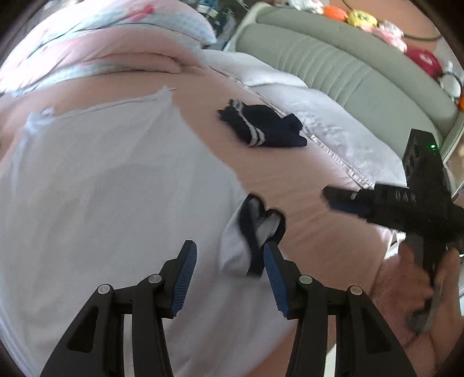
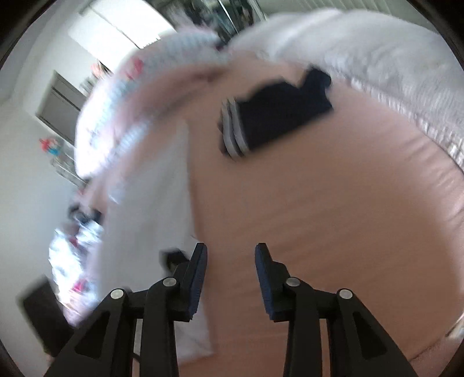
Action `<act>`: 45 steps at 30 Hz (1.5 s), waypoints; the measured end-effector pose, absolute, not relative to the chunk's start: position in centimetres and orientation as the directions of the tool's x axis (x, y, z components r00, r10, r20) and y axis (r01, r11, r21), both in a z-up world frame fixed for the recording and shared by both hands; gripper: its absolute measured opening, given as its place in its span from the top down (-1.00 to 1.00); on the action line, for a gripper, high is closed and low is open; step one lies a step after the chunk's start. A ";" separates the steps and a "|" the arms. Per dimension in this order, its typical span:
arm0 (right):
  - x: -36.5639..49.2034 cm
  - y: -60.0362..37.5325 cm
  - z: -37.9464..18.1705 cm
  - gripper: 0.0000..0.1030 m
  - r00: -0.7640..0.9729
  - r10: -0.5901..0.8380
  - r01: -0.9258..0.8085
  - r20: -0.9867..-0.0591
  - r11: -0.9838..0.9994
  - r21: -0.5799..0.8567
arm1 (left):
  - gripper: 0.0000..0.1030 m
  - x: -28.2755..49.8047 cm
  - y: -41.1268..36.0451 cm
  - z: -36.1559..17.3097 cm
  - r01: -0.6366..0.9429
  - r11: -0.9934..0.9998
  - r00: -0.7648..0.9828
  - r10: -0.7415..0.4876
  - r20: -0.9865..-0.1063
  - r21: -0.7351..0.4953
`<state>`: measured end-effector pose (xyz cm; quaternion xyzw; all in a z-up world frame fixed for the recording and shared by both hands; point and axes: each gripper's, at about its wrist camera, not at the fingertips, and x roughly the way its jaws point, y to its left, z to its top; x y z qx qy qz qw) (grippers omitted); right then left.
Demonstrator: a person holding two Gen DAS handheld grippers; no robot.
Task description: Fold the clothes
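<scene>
A white garment (image 1: 95, 185) lies spread flat on the pink bed sheet (image 1: 293, 185). Its dark-trimmed collar (image 1: 258, 223) sits at the right edge. My left gripper (image 1: 230, 255) is open just above the collar, empty. A folded navy garment with white stripes (image 1: 261, 124) lies farther back; it also shows in the right wrist view (image 2: 275, 113). My right gripper (image 2: 231, 258) is open and empty above the bare sheet (image 2: 333, 208), with the white garment (image 2: 150, 203) to its left. The right gripper also shows in the left wrist view (image 1: 345, 200), off to the collar's right.
A white quilt (image 1: 316, 113) and a grey-green padded headboard (image 1: 362, 69) lie behind. A pink floral pillow (image 1: 116, 26) is at the back left. Plush toys (image 1: 377, 23) line the far edge. The right wrist view is motion-blurred.
</scene>
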<state>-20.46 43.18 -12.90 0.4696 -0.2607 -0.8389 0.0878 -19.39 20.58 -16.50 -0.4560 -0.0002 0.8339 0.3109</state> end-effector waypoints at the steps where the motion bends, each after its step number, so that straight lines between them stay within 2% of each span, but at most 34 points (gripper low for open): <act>1: -20.9 42.4 -13.2 0.33 -0.522 -0.415 -0.071 -0.745 -0.850 0.522 | 0.13 -19.7 21.4 -16.8 -0.522 -0.808 -0.384 0.508 -0.771 -0.272; 5: -22.7 38.2 -14.5 0.33 -0.432 -0.398 0.027 -0.809 -0.903 0.429 | 0.13 -20.4 24.2 -18.8 -0.529 -0.829 -0.359 0.410 -0.838 -0.179; 7: -23.5 37.0 -15.5 0.33 -0.389 -0.392 0.036 -0.834 -0.911 0.411 | 0.13 -20.4 24.2 -19.6 -0.493 -0.869 -0.422 0.280 -0.862 -0.041; 9: -24.1 36.7 -15.6 0.33 -0.383 -0.393 0.030 -0.836 -0.910 0.414 | 0.09 -20.5 23.1 -19.4 -0.422 -0.906 -0.466 0.181 -0.866 0.038; 11: -24.4 36.7 -15.3 0.33 -0.401 -0.377 0.026 -0.835 -0.916 0.401 | 0.09 -20.7 21.3 -18.7 -0.343 -0.939 -0.492 0.152 -0.858 0.030; 12: -24.4 36.7 -15.3 0.33 -0.408 -0.371 0.020 -0.834 -0.917 0.398 | 0.11 -20.8 20.4 -18.4 -0.314 -0.949 -0.496 0.152 -0.855 0.014; 16: -24.4 35.9 -15.7 0.33 -0.392 -0.428 0.042 -0.814 -0.892 0.449 | 0.10 -21.0 18.4 -16.9 -0.356 -0.904 -0.425 0.383 -0.820 -0.237; 17: -24.5 35.5 -15.8 0.33 -0.375 -0.457 0.065 -0.806 -0.881 0.470 | 0.10 -20.9 18.3 -16.6 -0.362 -0.901 -0.437 0.389 -0.811 -0.238; 20: -24.2 32.8 -15.9 0.33 -0.331 -0.479 0.171 -0.813 -0.878 0.448 | 0.10 -21.2 18.8 -17.2 -0.374 -0.918 -0.461 0.311 -0.831 -0.136; 26: -22.6 29.2 -18.0 0.31 -0.186 -0.397 0.309 -0.899 -0.892 0.330 | 0.10 -22.6 17.3 -18.8 -0.320 -0.947 -0.434 0.178 -0.883 -0.034; 28: -21.1 29.6 -17.1 0.25 -0.170 -0.398 0.316 -0.902 -0.889 0.332 | 0.10 -22.6 16.5 -18.5 -0.309 -0.951 -0.435 0.154 -0.887 -0.014; 32: -20.7 31.1 -15.8 0.25 -0.232 -0.388 0.255 -0.892 -0.909 0.329 | 0.10 -23.4 16.5 -16.6 -0.426 -0.899 -0.427 0.297 -0.854 -0.099; 37: -25.5 30.0 -13.7 0.25 -0.307 -0.402 0.294 -0.863 -0.902 0.316 | 0.10 -25.2 19.1 -17.7 -0.547 -0.829 -0.314 0.330 -0.890 -0.114; 40: -28.7 28.3 -14.3 0.25 -0.268 -0.377 0.360 -0.886 -0.893 0.271 | 0.10 -25.7 20.7 -18.7 -0.594 -0.796 -0.279 0.338 -0.899 -0.114; 43: -31.3 27.3 -17.0 0.25 -0.204 -0.321 0.357 -0.925 -0.904 0.235 | 0.11 -27.1 21.1 -19.2 -0.586 -0.798 -0.280 0.361 -0.889 -0.140; 45: -31.5 27.6 -18.0 0.25 -0.175 -0.356 0.325 -0.918 -0.901 0.288 | 0.11 -28.7 20.8 -19.4 -0.551 -0.810 -0.280 0.405 -0.870 -0.200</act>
